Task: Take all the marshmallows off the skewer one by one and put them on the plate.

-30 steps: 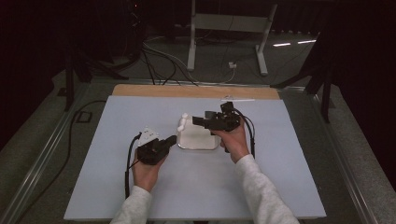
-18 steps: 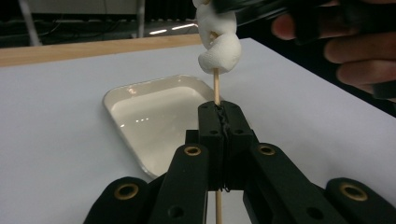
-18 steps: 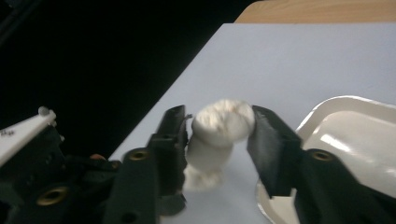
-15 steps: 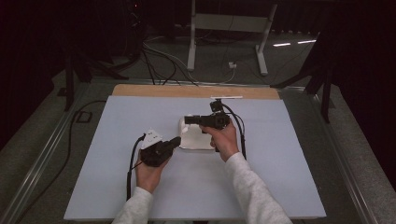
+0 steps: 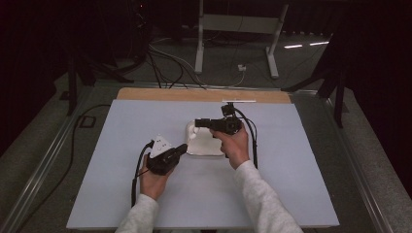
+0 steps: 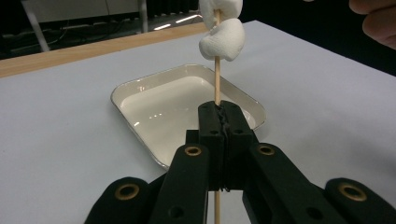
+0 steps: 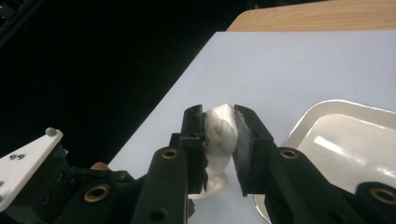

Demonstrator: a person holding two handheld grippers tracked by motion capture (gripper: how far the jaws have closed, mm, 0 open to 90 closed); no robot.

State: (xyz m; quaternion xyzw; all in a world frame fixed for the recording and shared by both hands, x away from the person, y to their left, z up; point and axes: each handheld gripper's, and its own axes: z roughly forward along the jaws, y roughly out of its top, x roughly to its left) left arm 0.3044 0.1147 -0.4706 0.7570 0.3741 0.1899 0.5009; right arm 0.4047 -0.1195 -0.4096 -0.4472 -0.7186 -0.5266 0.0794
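Observation:
My left gripper [image 6: 223, 122] is shut on a thin wooden skewer [image 6: 216, 79] that it holds upright over the near edge of a white tray [image 6: 140, 93]. Two white marshmallows [image 6: 223, 39] are threaded on the skewer's upper part. My right gripper [image 7: 220, 135] has just been closing, and its pads now press on the upper marshmallow [image 7: 220, 128]. A second marshmallow [image 7: 211, 184] sits just below the jaws. In the high view the left gripper [image 5: 183, 147] is at the tray's near left corner, and the right gripper [image 5: 198, 123] points left above the tray [image 5: 204, 145].
The tray sits mid-table on a pale sheet [image 5: 291, 160], with a wooden strip [image 5: 194, 94] along the far edge. Cables [image 5: 252, 141] trail from both grippers. Beyond the table, stand legs [image 5: 199, 43] and floor cables lie in the dark.
My right gripper has shifted a little to the left over the tray and closed its jaws on the top marshmallow. The left gripper has stayed put with the skewer.

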